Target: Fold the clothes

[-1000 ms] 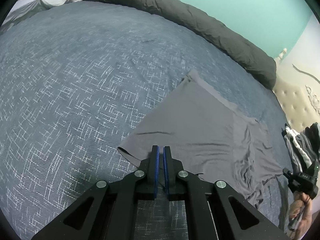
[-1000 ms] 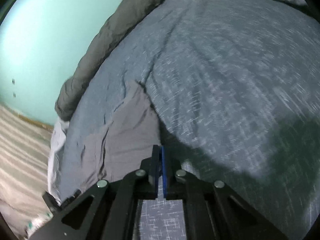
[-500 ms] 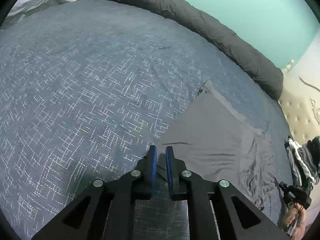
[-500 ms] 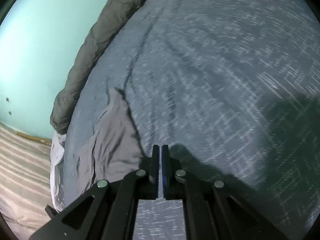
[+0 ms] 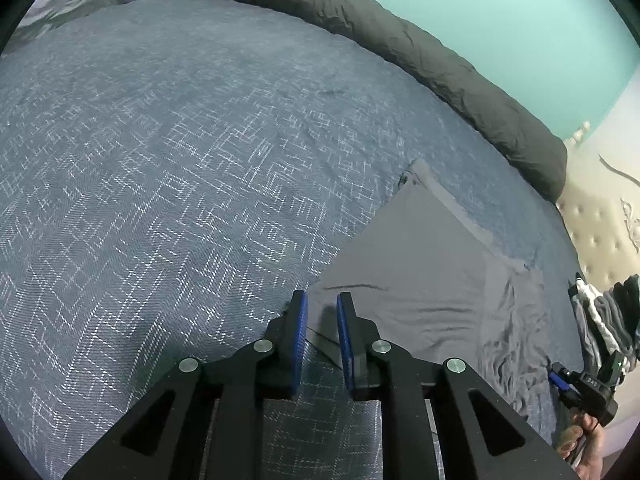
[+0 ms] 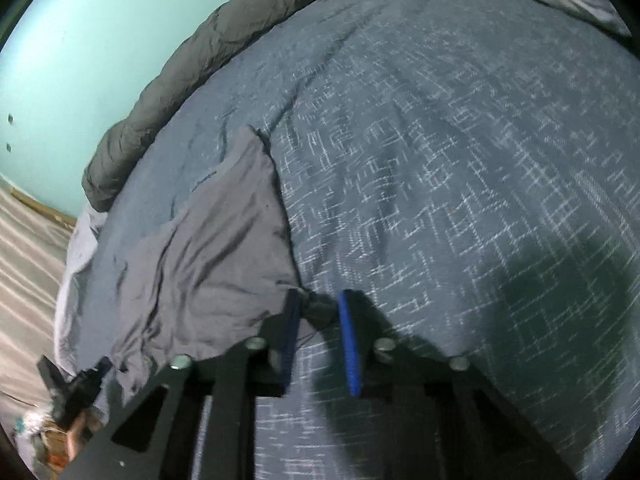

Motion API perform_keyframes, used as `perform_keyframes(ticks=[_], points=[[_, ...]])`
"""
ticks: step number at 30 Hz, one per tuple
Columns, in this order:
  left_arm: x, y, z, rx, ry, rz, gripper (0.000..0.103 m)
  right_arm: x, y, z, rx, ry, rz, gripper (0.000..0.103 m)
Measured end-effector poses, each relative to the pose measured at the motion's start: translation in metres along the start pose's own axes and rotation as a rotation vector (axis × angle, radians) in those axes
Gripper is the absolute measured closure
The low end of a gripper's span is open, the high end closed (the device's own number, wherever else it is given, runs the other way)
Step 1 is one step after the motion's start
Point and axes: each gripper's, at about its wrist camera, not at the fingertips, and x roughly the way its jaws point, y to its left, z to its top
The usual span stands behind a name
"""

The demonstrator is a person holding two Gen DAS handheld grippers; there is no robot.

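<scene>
The grey, thin-fabric garment [image 5: 420, 276] lies spread on the bed's blue-grey woven cover with white hatch pattern [image 5: 168, 168], near the side where a dark grey rolled duvet [image 5: 440, 64] runs along the turquoise wall [image 5: 500, 8]. Its far part lies smooth with a straight folded edge; the nearer part toward the right hand is rumpled.

The left tool [image 5: 322, 320] has its blue-padded jaws slightly apart, having just been opening, and a corner of the garment lies on the cover between them, not pinched. The right tool [image 6: 318, 320] likewise stands a little apart after just opening, with a dark bunched corner of cloth [image 6: 316, 308] sitting loose between its pads. From this I judge that a fold has just been laid down and both corners are being let go.

The next move likely calls for lifting both tools clear without dragging the fabric, then taking hold at two fresh points along one edge, probably the wrinkled end, to smooth it or bring it over for another fold.

No container is in sight; beside the tufted cream headboard [image 5: 592, 224] a small heap of striped black, white and grey clothes [image 5: 604, 320] lies loose on the bed.
</scene>
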Motion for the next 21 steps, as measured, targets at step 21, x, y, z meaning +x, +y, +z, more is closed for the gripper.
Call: perform_keyframes(ticks=[21], points=[[0.006,-0.007,0.001,0.015,0.007,-0.005,0.087,-0.012,-0.002,-0.007,-0.048,0.029,-0.007,0.068]])
